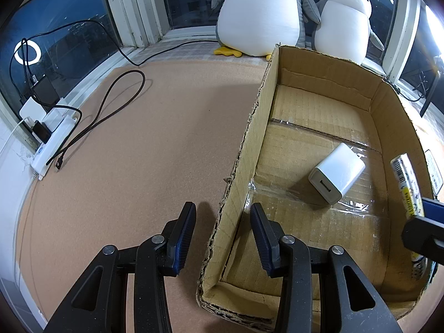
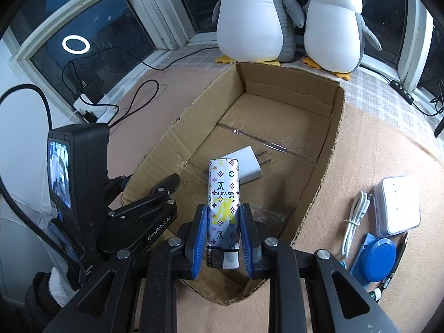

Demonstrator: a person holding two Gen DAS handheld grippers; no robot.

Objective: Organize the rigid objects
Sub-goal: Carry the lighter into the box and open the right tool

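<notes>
Left wrist view: the left gripper (image 1: 222,236) is seen with its jaws straddling the near left wall of the cardboard box (image 1: 249,144) — one finger outside over the tabletop (image 1: 155,127), one inside. Whether the pads press on the wall cannot be told; the jaws stand at their narrowest, so the box is judged to be steadied. A white charger (image 1: 337,173) lies on the box floor, ahead and to the right. At the right edge the patterned lighter (image 1: 406,186) is partly visible.

Right wrist view: the right gripper (image 2: 223,236) is closed on the patterned lighter (image 2: 224,199), gripped near its cap end. The long axis runs straight forward along the fingers, the far end pointing over the white charger (image 2: 247,166). The lighter is held above the box interior — release is judged to be the next step, and the right hand is the one placed for it.
</notes>
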